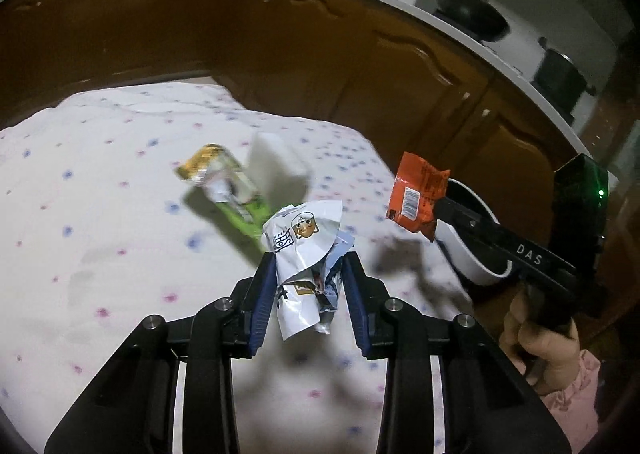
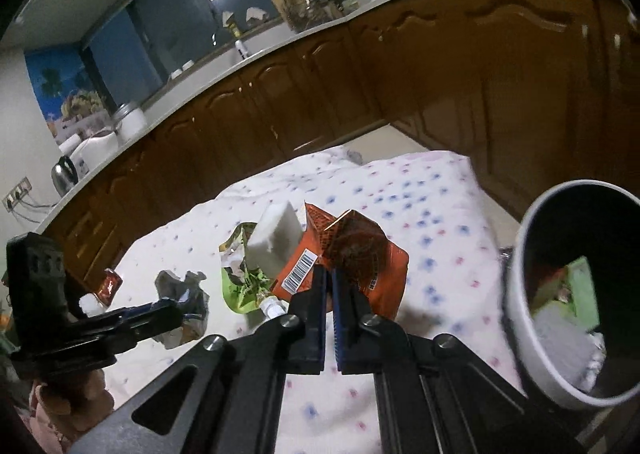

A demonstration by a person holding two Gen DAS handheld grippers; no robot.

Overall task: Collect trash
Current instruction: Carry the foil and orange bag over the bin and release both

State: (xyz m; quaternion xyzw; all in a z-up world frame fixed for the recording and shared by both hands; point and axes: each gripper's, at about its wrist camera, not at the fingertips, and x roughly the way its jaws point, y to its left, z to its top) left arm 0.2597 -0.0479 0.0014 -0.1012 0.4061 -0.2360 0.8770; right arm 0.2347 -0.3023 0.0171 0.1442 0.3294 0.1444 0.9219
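My left gripper (image 1: 310, 266) is shut on a crumpled white wrapper with a cartoon print (image 1: 304, 242), held above the flowered tablecloth (image 1: 120, 213). To its right, my right gripper (image 1: 440, 209) pinches an orange snack wrapper (image 1: 416, 193). In the right wrist view the right gripper (image 2: 330, 274) has its blue pads pressed together on that orange wrapper (image 2: 352, 250), and the left gripper (image 2: 172, 314) holds its crumpled wrapper (image 2: 184, 302) at the left. A green pouch (image 2: 244, 290) and a white block (image 2: 276, 238) lie on the cloth beyond.
A white bin (image 2: 514, 286) with trash inside stands at the table's right edge, just behind the right gripper in the left wrist view, bin wall (image 1: 476, 266). A small brown-orange wrapper (image 2: 108, 286) lies far left. Brown kitchen cabinets (image 1: 280, 53) close in behind the table.
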